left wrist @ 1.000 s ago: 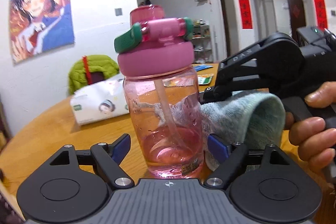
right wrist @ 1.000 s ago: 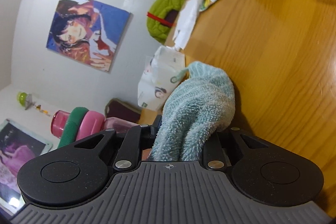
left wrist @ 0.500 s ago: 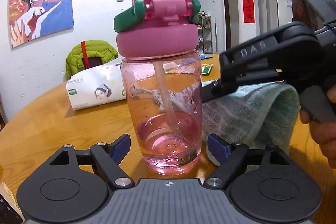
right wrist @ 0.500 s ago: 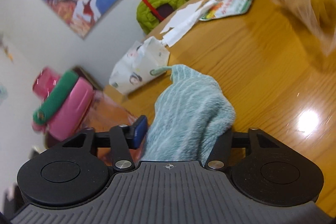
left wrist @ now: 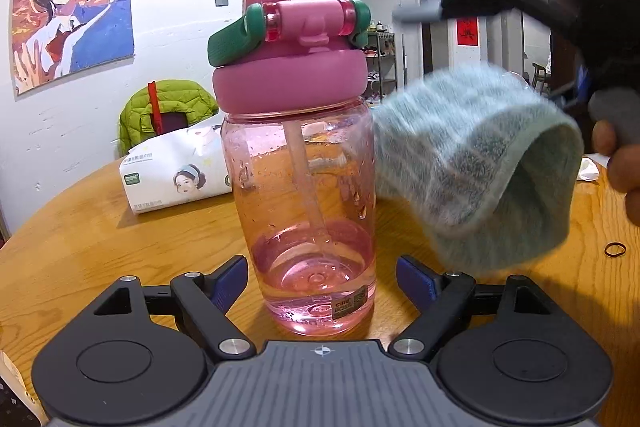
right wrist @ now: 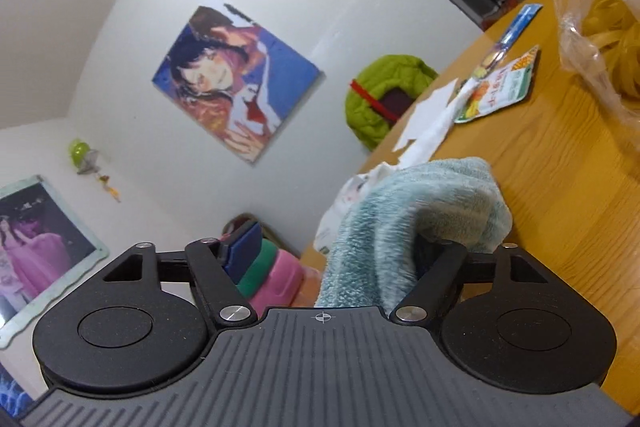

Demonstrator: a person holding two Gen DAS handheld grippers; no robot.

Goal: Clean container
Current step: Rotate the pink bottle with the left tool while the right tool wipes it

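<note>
Near the desk's [left wrist: 100, 235] front edge, the left gripper [left wrist: 320, 281] stands open around the bottle [left wrist: 304, 163], untouching; it should steady the base. The right gripper's [right wrist: 340, 247] jaws are opening, towel [left wrist: 472, 163] draped over one finger; it should re-clamp before wiping.

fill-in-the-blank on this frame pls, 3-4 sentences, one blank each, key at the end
1. The pink bottle stands upright on the wooden ____.
2. The cloth draped over a finger of the right claw is light ____.
3. The bottle's carry handle is ____.
4. The bottle stands between the blue pads of the ____ claw.

Missing words: table; blue; green; left
</note>
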